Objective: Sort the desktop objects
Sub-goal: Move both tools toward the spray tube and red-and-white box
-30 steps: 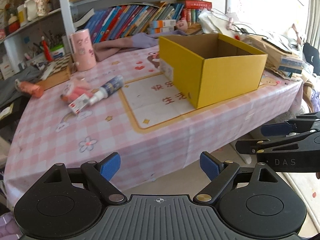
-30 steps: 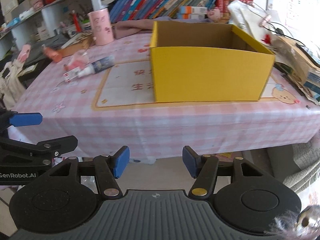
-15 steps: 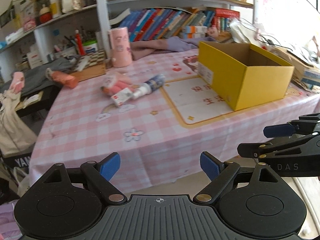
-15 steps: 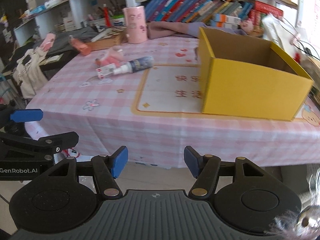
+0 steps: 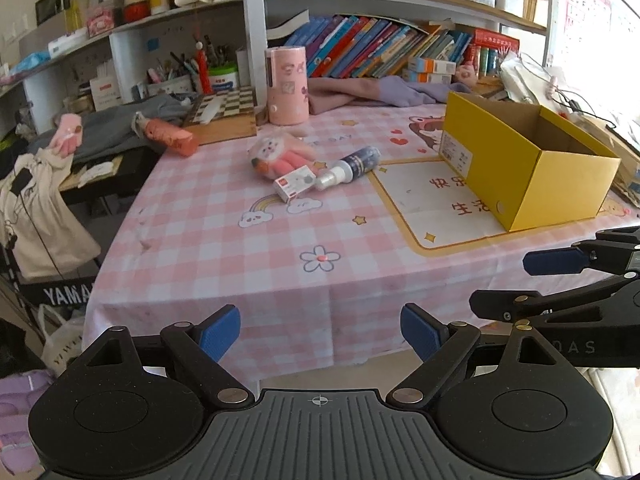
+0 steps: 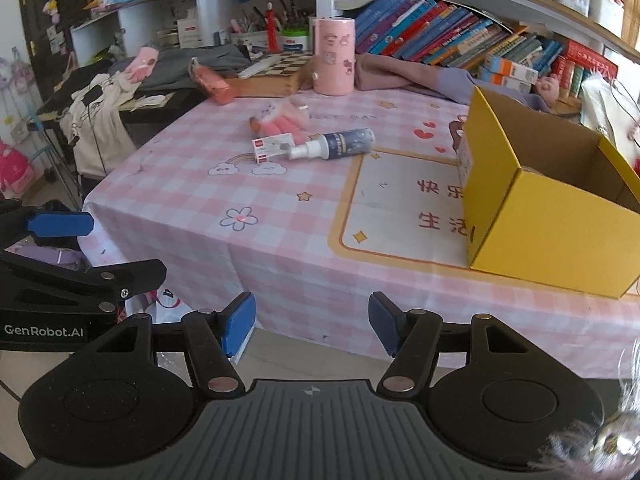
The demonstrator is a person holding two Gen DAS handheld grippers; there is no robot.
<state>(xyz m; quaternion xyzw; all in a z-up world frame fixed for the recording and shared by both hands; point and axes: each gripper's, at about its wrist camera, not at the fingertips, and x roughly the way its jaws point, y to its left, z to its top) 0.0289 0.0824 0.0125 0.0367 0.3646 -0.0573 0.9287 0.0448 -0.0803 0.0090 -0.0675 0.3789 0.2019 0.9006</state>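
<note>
On the pink checked tablecloth (image 5: pixel 224 256) lie a pink plush toy (image 5: pixel 276 156), a small white box (image 5: pixel 294 182) and a dark spray bottle (image 5: pixel 352 168), close together. The same spray bottle (image 6: pixel 336 144), white box (image 6: pixel 272 146) and plush toy (image 6: pixel 280 120) show in the right wrist view. An open yellow cardboard box (image 5: pixel 528 160) stands at the right, also seen as the yellow box (image 6: pixel 552 204). My left gripper (image 5: pixel 320 328) is open and empty, short of the table's front edge. My right gripper (image 6: pixel 312 322) is open and empty too, beside it.
A pink cylinder (image 5: pixel 286 86), an orange-pink tube (image 5: pixel 168 136) and a chessboard (image 5: pixel 224 106) sit at the table's back. Books line the shelf (image 5: pixel 380 52) behind. Clothes and bags (image 5: pixel 36 200) hang left of the table. The other gripper (image 5: pixel 576 280) reaches in from the right.
Both views have swung left, so the yellow box slid rightward and the cluster of small objects came toward the centre. Both grippers stay open and empty.
</note>
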